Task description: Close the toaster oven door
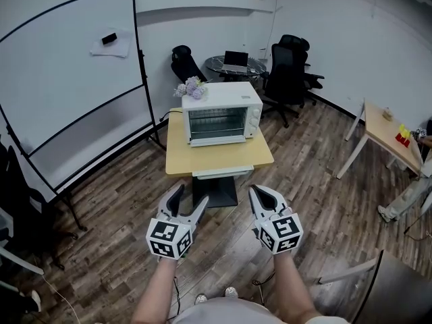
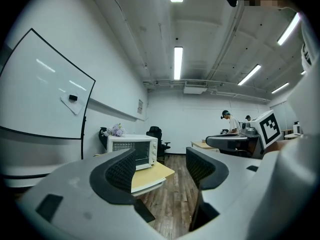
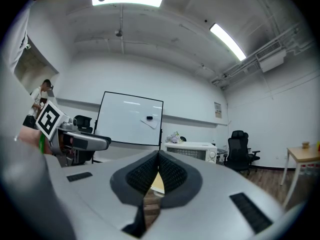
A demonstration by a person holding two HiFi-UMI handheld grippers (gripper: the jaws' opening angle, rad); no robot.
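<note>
A white toaster oven stands on a small wooden table in the middle of the room, about a metre ahead of me. Its glass door looks upright against the front. Both grippers hang low in front of the table, well short of it. My left gripper is open with nothing between its jaws, and in the left gripper view the left gripper has the oven just left of it. My right gripper is shut and empty. In the right gripper view the right gripper has its tips touching, with the oven behind.
A large whiteboard on a stand fills the left. Purple flowers sit behind the oven. Office chairs and a glass table with a laptop stand at the back. A wooden desk and a person's leg are at the right.
</note>
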